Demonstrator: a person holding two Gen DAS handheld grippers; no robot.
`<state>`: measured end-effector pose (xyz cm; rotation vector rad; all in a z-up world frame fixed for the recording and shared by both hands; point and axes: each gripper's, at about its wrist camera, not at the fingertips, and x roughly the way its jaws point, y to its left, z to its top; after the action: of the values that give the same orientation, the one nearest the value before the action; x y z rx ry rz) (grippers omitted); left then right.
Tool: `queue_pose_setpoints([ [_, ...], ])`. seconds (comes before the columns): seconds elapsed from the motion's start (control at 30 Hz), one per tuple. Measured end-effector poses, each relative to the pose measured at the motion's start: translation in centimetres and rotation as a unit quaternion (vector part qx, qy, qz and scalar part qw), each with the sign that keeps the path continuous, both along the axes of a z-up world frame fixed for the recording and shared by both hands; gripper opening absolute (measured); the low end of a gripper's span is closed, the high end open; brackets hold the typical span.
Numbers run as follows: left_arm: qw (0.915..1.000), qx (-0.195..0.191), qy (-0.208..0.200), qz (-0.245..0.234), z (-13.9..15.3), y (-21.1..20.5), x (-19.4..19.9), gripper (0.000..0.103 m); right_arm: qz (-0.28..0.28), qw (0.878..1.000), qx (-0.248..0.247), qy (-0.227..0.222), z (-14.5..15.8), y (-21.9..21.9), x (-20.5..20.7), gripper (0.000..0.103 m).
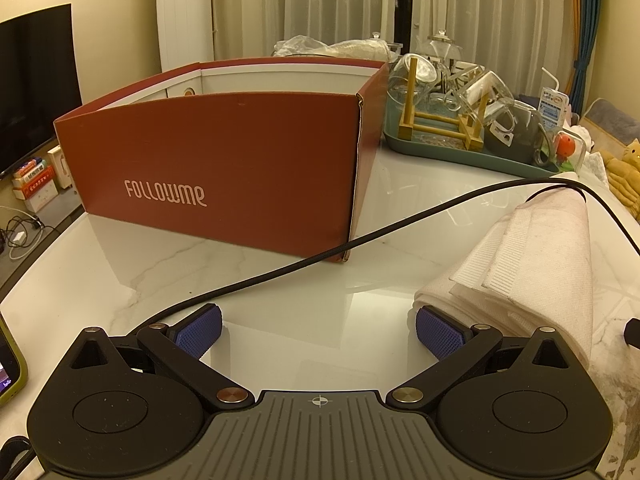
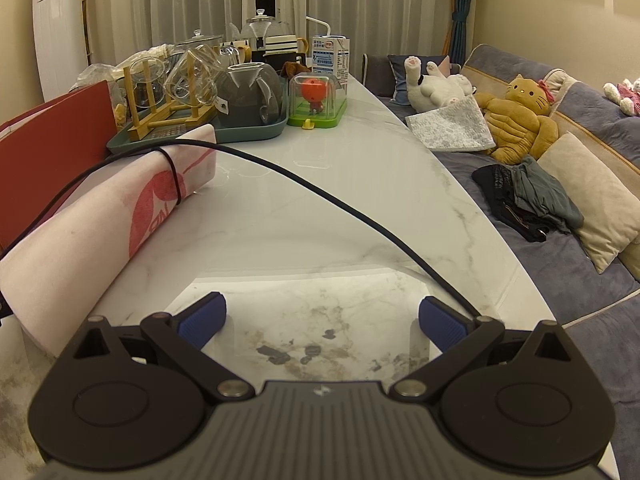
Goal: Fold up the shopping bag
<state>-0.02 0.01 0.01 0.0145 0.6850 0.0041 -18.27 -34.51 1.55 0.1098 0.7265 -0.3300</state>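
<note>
We judge fold done: shopping bag (image 1: pixel 532 256) lies rolled on table (image 2: pixel 320 200). Our 2 grippers, left gripper (image 1: pixel 319 330) and right gripper (image 2: pixel 322 318), jaws apart, empty.

One white shopping bag (image 1: pixel 532 264), folded into a bundle with a red print, lies on one marble table (image 2: pixel 340 184). Two grippers show, one per view: the left gripper (image 1: pixel 319 330) and the right gripper (image 2: pixel 322 320), each with two blue pads (four pads in all). One red cardboard box (image 1: pixel 224 168). One teal tray (image 2: pixel 240 133) of glassware, too jumbled to count. One milk carton (image 2: pixel 331 56). One orange toy figure (image 2: pixel 314 94). One black cable (image 2: pixel 320 196).
</note>
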Motion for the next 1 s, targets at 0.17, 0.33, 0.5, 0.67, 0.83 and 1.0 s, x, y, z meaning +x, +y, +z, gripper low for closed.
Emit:
queue_pose_setpoints([
  [0.17, 0.9999, 0.007, -0.001, -0.009, 0.2, 0.1, -0.3, 0.103, 0.016, 1.000, -0.001, 0.006, -0.1, -0.2, 0.1, 0.103],
  [0.33, 0.9969, 0.012, 0.053, -0.057, 1.2, 0.0, -0.8, 0.103, 0.094, 0.992, 0.031, 0.082, 1.5, -0.7, 0.5, 0.103],
  [0.5, 0.9904, 0.003, 0.075, -0.116, 4.8, -0.4, -4.3, 0.103, 0.252, 0.958, 0.044, 0.129, 6.5, 0.5, -1.4, 0.103],
  [0.67, 0.9863, -0.023, 0.046, -0.157, 9.9, 0.2, -7.3, 0.103, 0.340, 0.936, 0.006, 0.094, 14.1, 2.0, -1.8, 0.103],
  [0.83, 0.9761, -0.053, -0.032, -0.208, 15.2, 0.8, -9.5, 0.103, 0.380, 0.922, -0.044, 0.056, 20.4, 1.7, -0.4, 0.103],
  [1.0, 0.9811, -0.009, -0.048, -0.188, 13.5, 0.6, -8.6, 0.103, 0.342, 0.937, -0.054, 0.046, 17.8, 1.2, -0.5, 0.103],
])
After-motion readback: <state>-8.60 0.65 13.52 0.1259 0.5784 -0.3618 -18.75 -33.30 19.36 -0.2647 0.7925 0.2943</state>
